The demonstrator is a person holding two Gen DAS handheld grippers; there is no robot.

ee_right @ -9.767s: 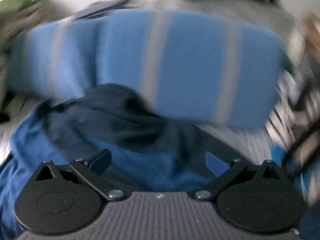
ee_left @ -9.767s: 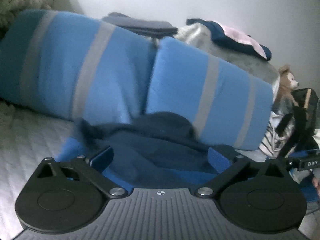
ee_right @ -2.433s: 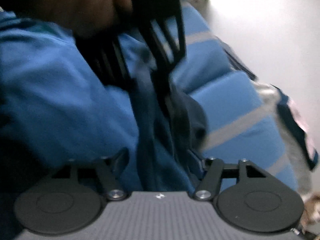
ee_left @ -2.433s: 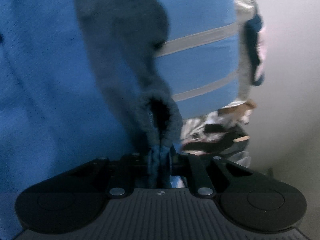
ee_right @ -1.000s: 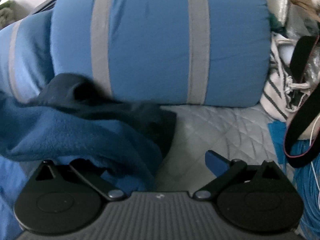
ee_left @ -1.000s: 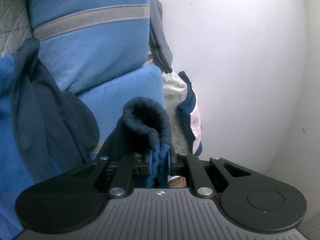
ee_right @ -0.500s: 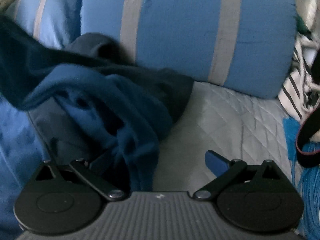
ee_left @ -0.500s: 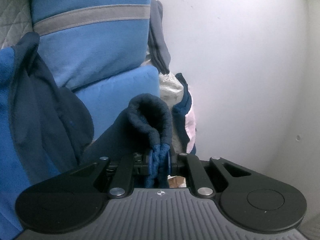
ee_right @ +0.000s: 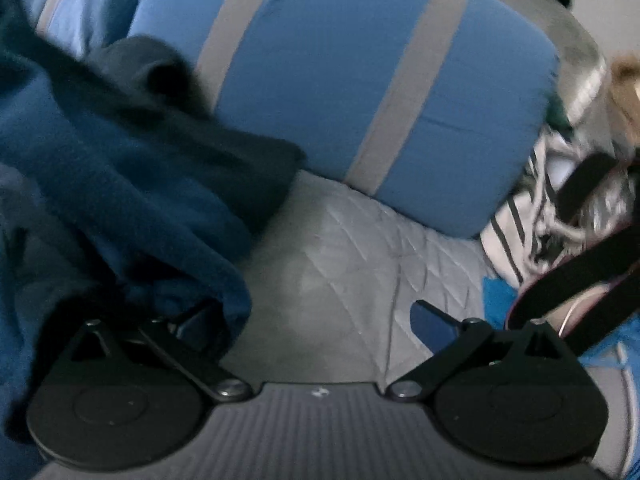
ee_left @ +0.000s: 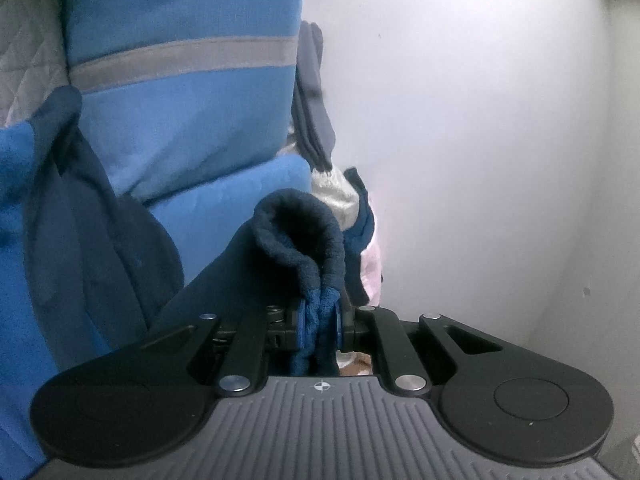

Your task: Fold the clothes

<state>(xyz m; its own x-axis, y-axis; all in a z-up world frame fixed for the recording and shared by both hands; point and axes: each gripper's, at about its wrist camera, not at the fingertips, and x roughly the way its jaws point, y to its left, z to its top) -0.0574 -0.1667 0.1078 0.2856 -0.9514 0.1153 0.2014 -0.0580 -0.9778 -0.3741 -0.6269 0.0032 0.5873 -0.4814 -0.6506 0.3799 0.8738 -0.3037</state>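
My left gripper is shut on a bunched edge of the blue and navy fleece garment and holds it up, the view rolled sideways. The rest of the garment hangs at the left. In the right wrist view the same garment lies heaped at the left on the quilted bed. My right gripper is open and empty; its left finger is partly under the garment's edge.
Two blue pillows with grey stripes lie behind the garment. Folded clothes sit against the white wall. A striped cloth, a black strap and a bag are at the right.
The right gripper has let go of the garment and pulled to its right edge, now open over the bed. The left gripper keeps its hold, almost still.
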